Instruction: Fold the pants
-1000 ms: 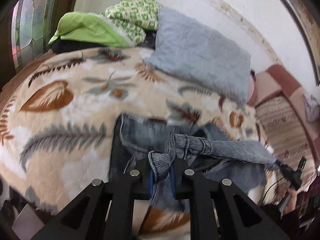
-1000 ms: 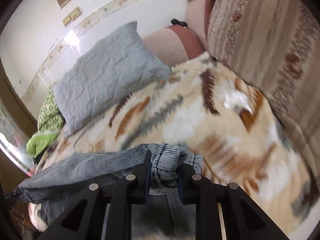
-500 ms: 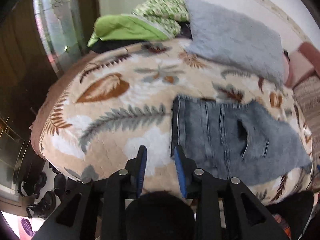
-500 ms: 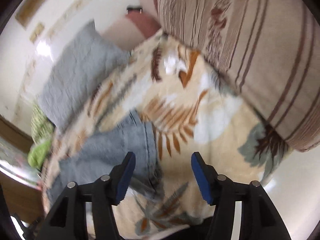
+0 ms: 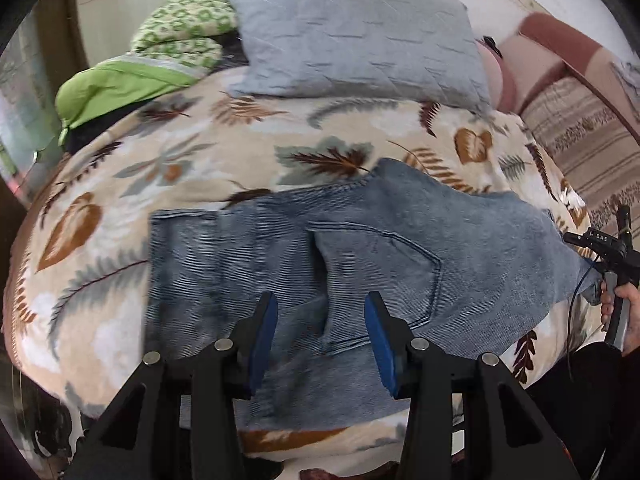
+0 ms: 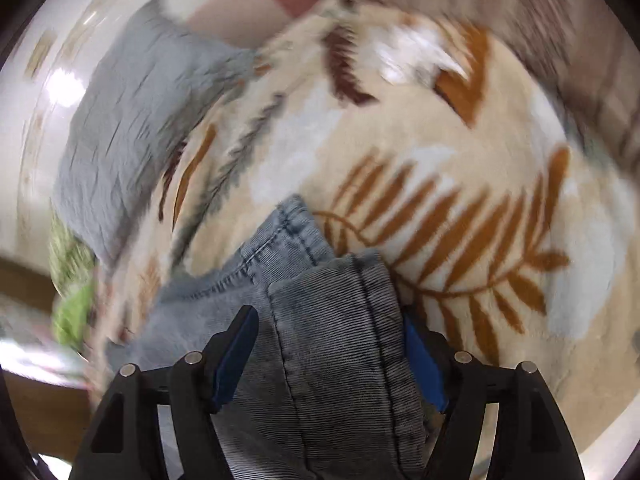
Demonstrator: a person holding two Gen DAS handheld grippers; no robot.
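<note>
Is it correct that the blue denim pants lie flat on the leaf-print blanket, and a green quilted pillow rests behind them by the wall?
Not quite: the quilted pillow behind the blue denim pants is grey, not green; the green item is a separate bundle of bedding left of it. The left wrist view shows this. The pants do lie flat on the leaf-print blanket.

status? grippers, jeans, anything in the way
Left gripper open above jeans. Right gripper open, straddling the hem, jaws just opened. Jeans folded on blanket; nothing blocking.

Motion blur smears the pillow (image 6: pixel 132 120) and blanket (image 6: pixel 460 168) in the right wrist view, hiding detail.
</note>
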